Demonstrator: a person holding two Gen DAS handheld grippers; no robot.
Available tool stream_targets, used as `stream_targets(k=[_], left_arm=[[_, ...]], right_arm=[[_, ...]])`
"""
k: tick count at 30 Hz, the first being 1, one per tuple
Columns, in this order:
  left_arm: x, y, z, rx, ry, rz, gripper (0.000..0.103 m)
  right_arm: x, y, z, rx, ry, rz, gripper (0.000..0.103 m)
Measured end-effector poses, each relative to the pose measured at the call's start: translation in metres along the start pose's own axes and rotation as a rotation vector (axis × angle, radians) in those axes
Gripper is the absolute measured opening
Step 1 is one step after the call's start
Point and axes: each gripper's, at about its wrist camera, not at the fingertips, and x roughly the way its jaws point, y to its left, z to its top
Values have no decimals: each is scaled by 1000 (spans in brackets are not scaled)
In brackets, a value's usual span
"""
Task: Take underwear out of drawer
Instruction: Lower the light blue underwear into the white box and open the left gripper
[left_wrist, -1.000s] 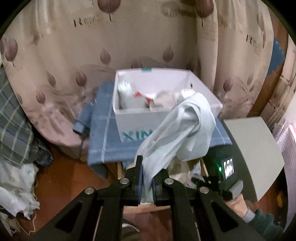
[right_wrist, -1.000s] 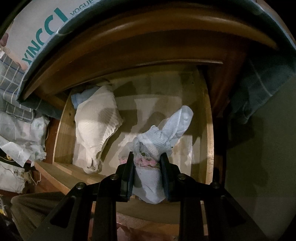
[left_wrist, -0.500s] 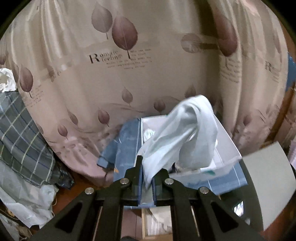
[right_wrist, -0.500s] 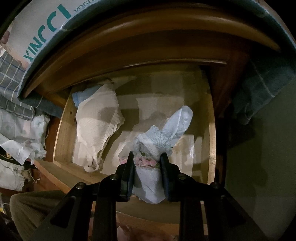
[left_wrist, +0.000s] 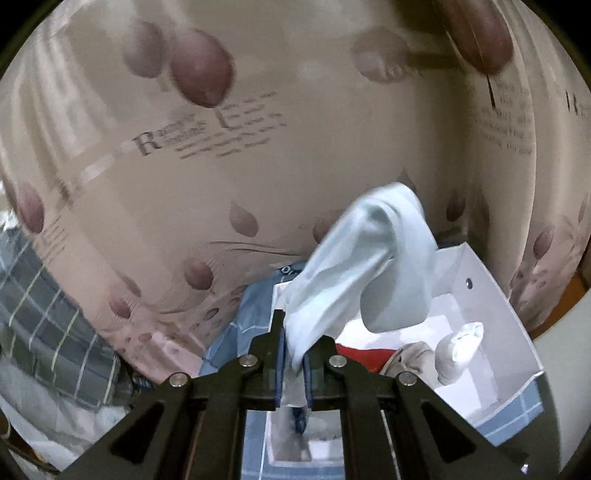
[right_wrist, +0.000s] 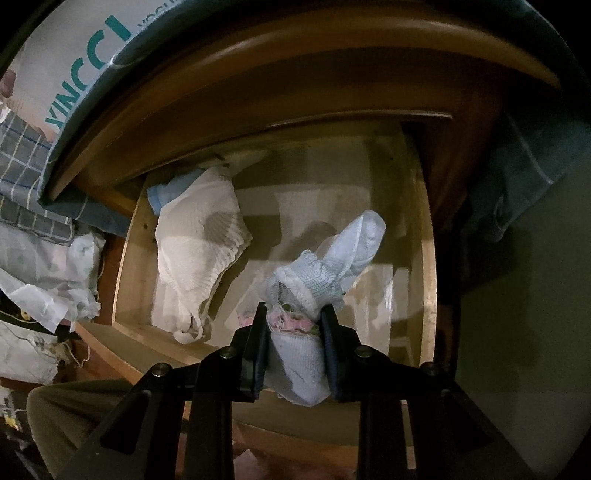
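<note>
The left gripper (left_wrist: 293, 356) has swung up with its fingers clamped on a pale blue garment (left_wrist: 373, 273), now above the white box (left_wrist: 491, 295): 1 piece out. The right gripper (right_wrist: 293, 332) stays put, fingers pinching a knit blue underwear bundle (right_wrist: 325, 273) over the drawer (right_wrist: 426, 258); white underwear (right_wrist: 199, 243) remains inside.

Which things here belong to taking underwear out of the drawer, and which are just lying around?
Job:
- left gripper, shut on pale blue silky garment
- right gripper, shut on light blue knitted garment
- open wooden drawer
- white ribbed garment
- white cardboard box

Lying about:
- leaf-print curtain
- blue checked cloth
- crumpled white plastic
</note>
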Motion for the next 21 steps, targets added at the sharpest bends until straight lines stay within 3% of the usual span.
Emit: stream_targets(k=[6,21], left_arm=[[40,-24,-15,14,60,-30,8],[41,-77,-43,62,97,-66,15]], right_arm=[[3,0,0,4,14,6,25],[4,3,0,1,22,11,25]])
